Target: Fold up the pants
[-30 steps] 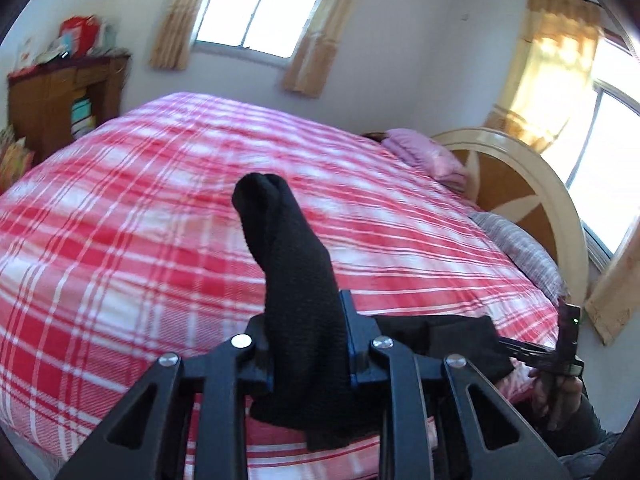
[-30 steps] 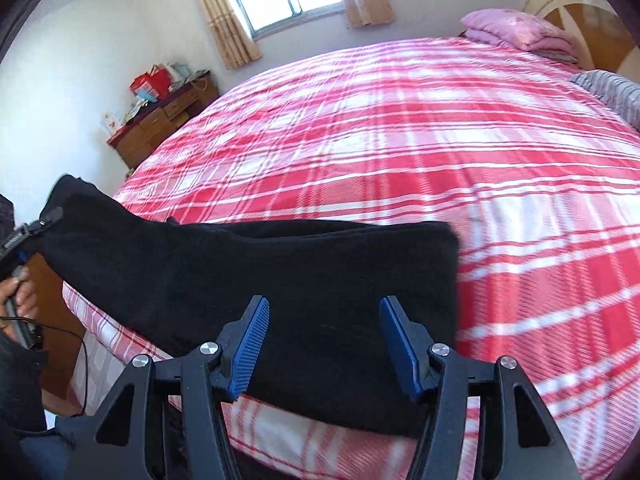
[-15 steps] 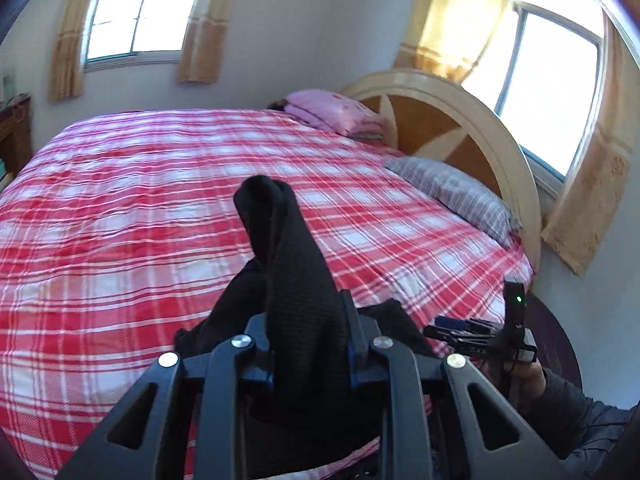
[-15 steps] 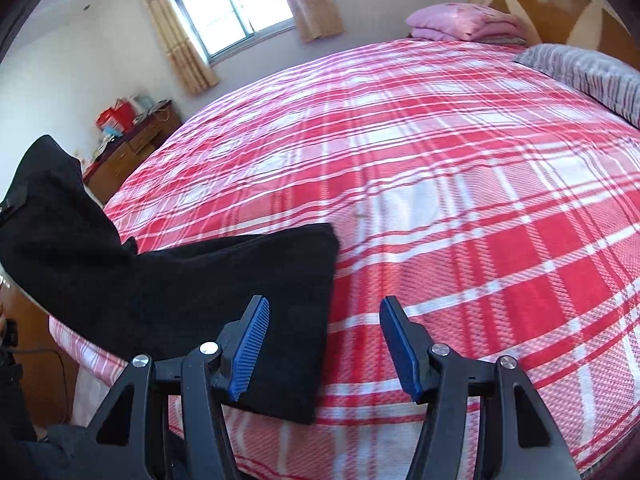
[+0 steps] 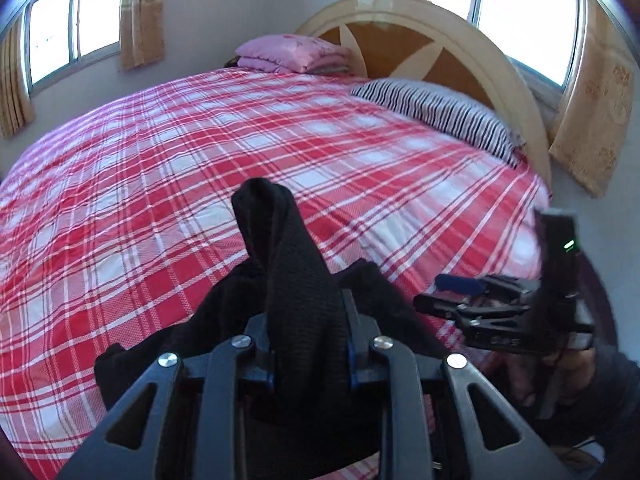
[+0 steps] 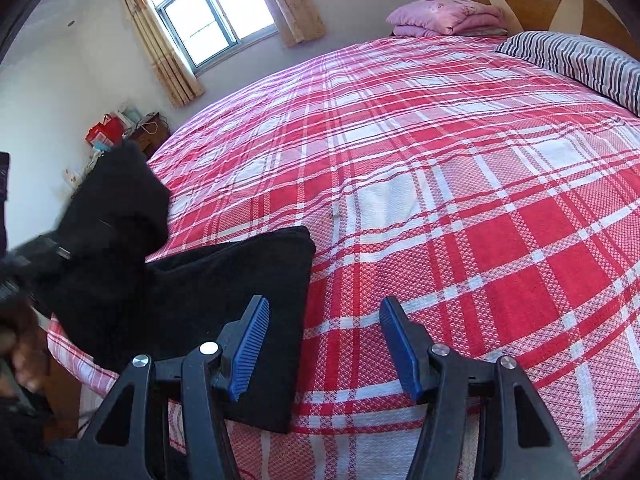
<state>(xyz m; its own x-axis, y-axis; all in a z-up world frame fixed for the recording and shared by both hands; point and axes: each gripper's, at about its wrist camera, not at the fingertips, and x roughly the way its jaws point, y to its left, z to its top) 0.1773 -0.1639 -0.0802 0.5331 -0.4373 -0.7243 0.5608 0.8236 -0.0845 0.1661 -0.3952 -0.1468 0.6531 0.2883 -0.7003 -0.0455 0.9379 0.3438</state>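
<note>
The black pants (image 6: pixel 224 300) lie near the front edge of the bed, part flat on the red plaid cover (image 6: pixel 460 184). My left gripper (image 5: pixel 308 344) is shut on a bunched end of the pants (image 5: pixel 288 264), which stands up between its fingers above the flat part. In the right wrist view that lifted end (image 6: pixel 116 208) hangs at the left. My right gripper (image 6: pixel 324 344) is open with nothing between its blue pads, just right of the flat fold's edge. It shows at the lower right (image 5: pixel 452 296) in the left wrist view.
A striped pillow (image 5: pixel 440 116) and a folded pink blanket (image 5: pixel 292 54) lie by the curved headboard (image 5: pixel 436 40). A wooden cabinet (image 6: pixel 152 132) with red items stands by the far wall. Windows with curtains line the walls. A person's hand (image 6: pixel 20 344) holds the left gripper.
My left gripper has swung right with the pants end, over the flat part, so the black fold on the bed looks shorter. The right gripper shifted right off the cloth, then stayed still.
</note>
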